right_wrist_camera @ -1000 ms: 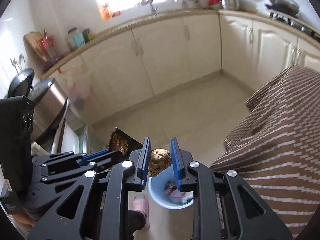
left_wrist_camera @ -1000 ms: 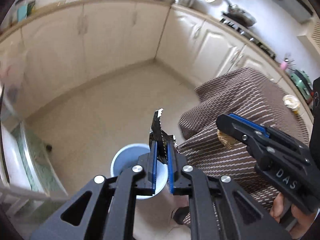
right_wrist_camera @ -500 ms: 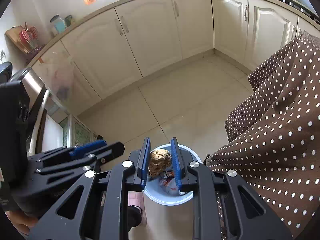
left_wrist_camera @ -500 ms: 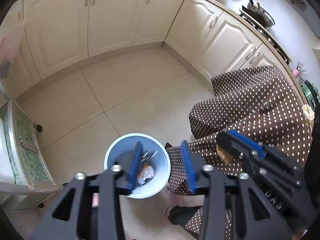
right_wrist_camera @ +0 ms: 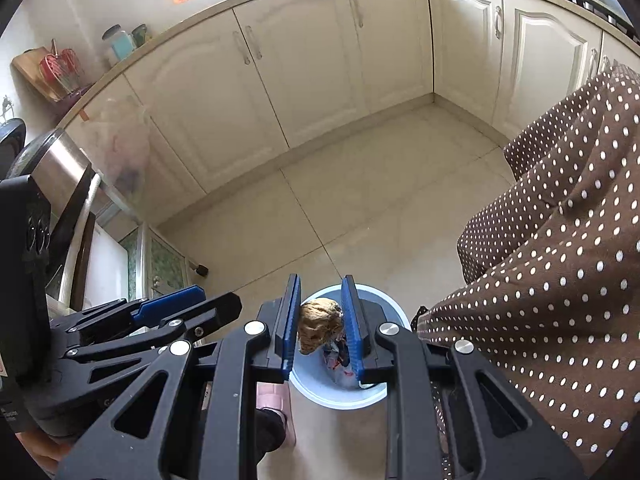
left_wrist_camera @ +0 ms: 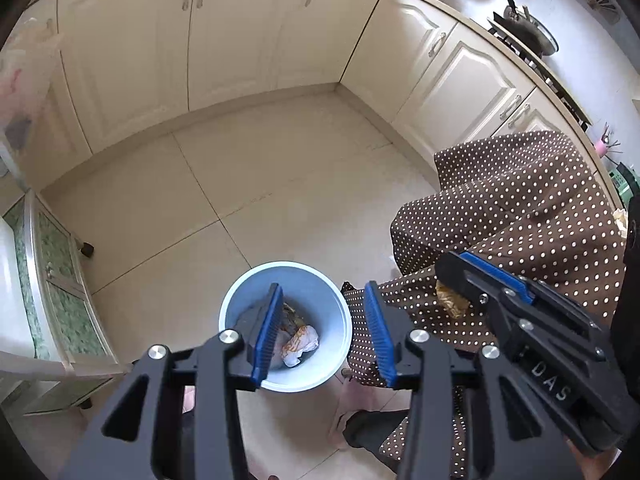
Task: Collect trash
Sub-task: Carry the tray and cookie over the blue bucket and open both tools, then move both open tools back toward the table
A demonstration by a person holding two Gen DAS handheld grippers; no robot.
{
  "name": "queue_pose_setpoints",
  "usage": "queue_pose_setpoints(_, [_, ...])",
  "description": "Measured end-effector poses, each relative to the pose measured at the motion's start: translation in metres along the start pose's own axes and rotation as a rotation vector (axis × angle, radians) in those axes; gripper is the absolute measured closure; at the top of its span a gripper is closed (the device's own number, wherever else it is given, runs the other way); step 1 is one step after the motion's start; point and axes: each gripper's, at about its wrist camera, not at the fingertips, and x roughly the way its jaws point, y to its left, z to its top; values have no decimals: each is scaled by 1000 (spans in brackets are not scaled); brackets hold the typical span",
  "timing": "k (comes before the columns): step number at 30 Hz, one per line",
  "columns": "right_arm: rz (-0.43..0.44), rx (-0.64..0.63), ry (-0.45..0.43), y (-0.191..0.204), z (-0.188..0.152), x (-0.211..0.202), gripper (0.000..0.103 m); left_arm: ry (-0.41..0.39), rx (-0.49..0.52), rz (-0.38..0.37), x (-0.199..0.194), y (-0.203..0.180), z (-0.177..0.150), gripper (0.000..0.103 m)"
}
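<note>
- Our right claw (right_wrist_camera: 320, 326) is clenched on a brown crumpled lump of trash (right_wrist_camera: 319, 323), and the pads press it from both sides.
- The blue bin (right_wrist_camera: 394, 308) stands on the floor, and in the right wrist view it lies straight below the lump, so we judge that only a release is needed.
- Our left claw (left_wrist_camera: 322, 334) is released and empty; its jaws stand apart over the same bin, where some trash already lies.
- The right claw is the one that matters now.
</note>
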Motion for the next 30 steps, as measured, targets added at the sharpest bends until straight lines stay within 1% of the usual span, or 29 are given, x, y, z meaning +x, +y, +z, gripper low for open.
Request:
queue_pose_setpoints(5, [4,-8,-22,4,5,-4,82,-16,-7,1,-9,3,2,61])
queue_pose_setpoints(6, [2,-7,-28,6,6,-5,82,-21,-9,1,-11,5,2,58])
queue_pose_setpoints(7, [5,-6,-36,6,8,-7,79,-27,-11,1,-13,5,2,57])
queue_pose_setpoints(11, [-2,-11,-58,8,12,-16,77,-45,-11,-8,-23,4,4,56])
queue_pose_setpoints(16, [-10,-13,-77,7,12,-32,74,-68,1,-15,-39,-4,4,56])
queue_pose_setpoints(19, [-22,-11,-102,4,12,-50,73,-86,15,-20,-51,-11,3,56])
queue_pose_setpoints(21, [-31,-9,-120,1,12,-64,72,-103,31,-27,-63,-20,3,56])
queue_pose_setpoints(25, [-56,-3,-187,-10,13,-107,69,-152,74,-42,-90,-45,5,56])
queue_pose_setpoints(29, [-87,14,-255,-32,12,-153,67,-200,143,-59,-116,-84,7,53])
queue_pose_setpoints(30, [-99,20,-271,-39,11,-164,65,-215,174,-65,-124,-101,8,53])
